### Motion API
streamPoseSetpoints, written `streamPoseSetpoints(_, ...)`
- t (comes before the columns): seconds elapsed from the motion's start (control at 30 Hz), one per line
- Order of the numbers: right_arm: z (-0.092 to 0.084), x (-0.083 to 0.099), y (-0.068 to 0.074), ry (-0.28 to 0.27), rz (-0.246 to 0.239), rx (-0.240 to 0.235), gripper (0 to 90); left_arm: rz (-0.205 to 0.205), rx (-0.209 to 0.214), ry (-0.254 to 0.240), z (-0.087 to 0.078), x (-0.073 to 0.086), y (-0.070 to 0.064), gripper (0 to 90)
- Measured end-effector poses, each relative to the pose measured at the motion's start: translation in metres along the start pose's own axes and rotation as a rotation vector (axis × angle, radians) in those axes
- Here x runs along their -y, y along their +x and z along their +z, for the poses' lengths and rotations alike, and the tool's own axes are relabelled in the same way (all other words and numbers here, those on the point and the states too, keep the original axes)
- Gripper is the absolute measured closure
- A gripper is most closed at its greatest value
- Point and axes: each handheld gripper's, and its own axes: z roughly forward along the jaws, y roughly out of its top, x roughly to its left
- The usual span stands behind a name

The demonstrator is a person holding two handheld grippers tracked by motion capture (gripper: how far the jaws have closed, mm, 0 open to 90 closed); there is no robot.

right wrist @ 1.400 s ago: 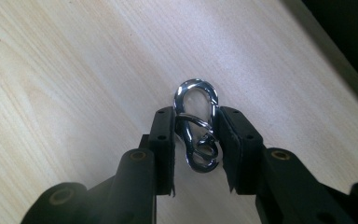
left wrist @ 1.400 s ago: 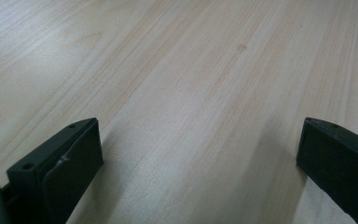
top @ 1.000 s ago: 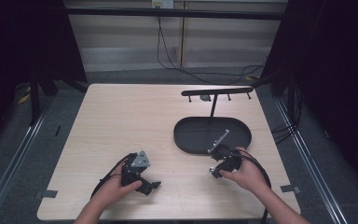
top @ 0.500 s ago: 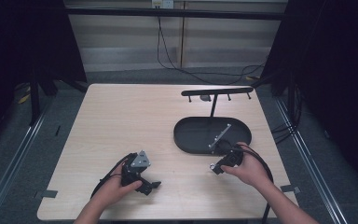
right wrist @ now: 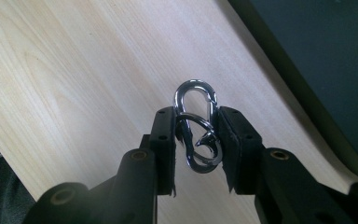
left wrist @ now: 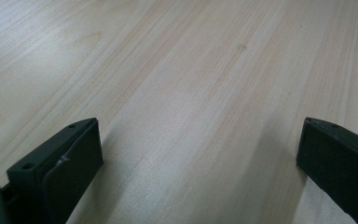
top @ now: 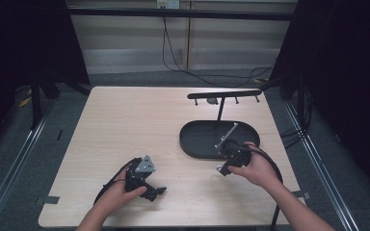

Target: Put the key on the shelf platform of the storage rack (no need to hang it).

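Gripping a silver carabiner (right wrist: 197, 126) between its pads above the tabletop (top: 125, 125), the right claw (right wrist: 196, 140) looks mid-carry, probably needing a lift toward the hook rack (top: 224, 94) ahead, while the left claw (left wrist: 191, 158) rests spread, empty.

Black grippers (top: 224, 168), screw-holed fingers (right wrist: 165, 140), grey triangular plate (top: 146, 165), black cables (top: 107, 189).

No text, label, brand, number or sign can be read anywhere in these pictures: nothing is legible on the tabletop (top: 139, 125), on the black tray (top: 197, 139), or on either tool.
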Motion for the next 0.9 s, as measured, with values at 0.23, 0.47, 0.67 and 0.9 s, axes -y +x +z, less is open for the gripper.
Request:
streamPoseSetpoints(0.23,-0.004,-0.005,-0.004,0.011,-0.004,-0.001,68.5,0.003,-0.003,0.000,0.000,0.000,0.000,0.0)
streamPoseSetpoints(0.47,-0.009,-0.009,-0.007,0.008,-0.001,0.002,68.5,0.003,-0.002,0.000,0.000,0.000,0.000,0.0)
streamPoseSetpoints(0.67,-0.010,-0.010,-0.010,0.013,0.001,0.002,68.5,0.000,0.000,0.000,0.000,0.000,0.000,0.0)
streamPoseSetpoints(0.9,-0.015,-0.013,-0.013,0.011,-0.002,0.014,68.5,0.001,0.000,0.000,0.000,0.000,0.000,0.0)
